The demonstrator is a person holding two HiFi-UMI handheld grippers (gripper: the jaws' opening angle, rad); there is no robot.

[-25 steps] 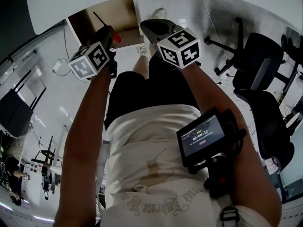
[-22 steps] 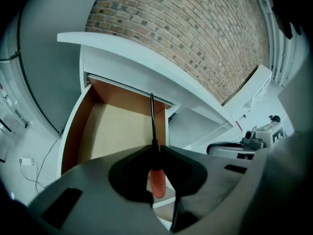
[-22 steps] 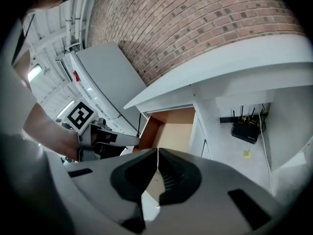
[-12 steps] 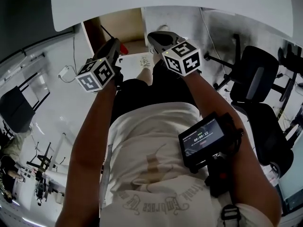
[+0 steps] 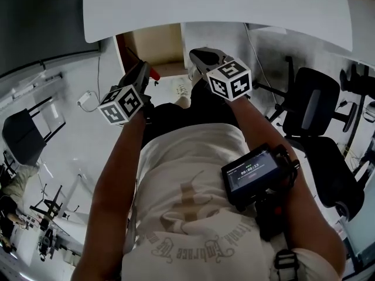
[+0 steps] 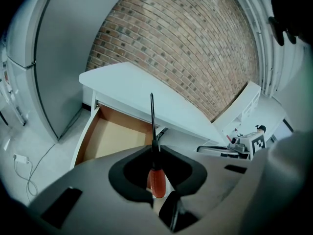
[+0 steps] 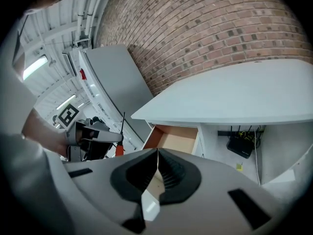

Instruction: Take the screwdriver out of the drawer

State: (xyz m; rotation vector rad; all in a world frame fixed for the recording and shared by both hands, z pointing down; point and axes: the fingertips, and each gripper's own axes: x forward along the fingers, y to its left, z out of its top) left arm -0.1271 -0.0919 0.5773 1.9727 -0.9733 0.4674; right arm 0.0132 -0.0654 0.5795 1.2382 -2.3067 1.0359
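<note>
Left hand-held gripper [image 5: 143, 78] is clamped on the screwdriver [image 6: 156, 177]. The red handle sits between the jaws and the black shaft runs straight out ahead, in line with them, tip away from the person.

The screwdriver is out of the drawer [image 6: 89, 133]. It hangs in the air on the near side of the open drawer and above it, touching nothing but the jaws. No view shows anything lying in the drawer.

Right hand-held gripper [image 7: 157, 161] has its jaws together with nothing between them. It sits just right of the left one, at about the same height. From its view the screwdriver lies to the left, shaft pointing up.

Key relation: the shaft's long axis points at the front edge of the desk [image 6: 139, 87], which overhangs the drawer. My read is that the extraction is basically done. The next move is the left hand's only, and the tip should stay clear of that edge.
</note>
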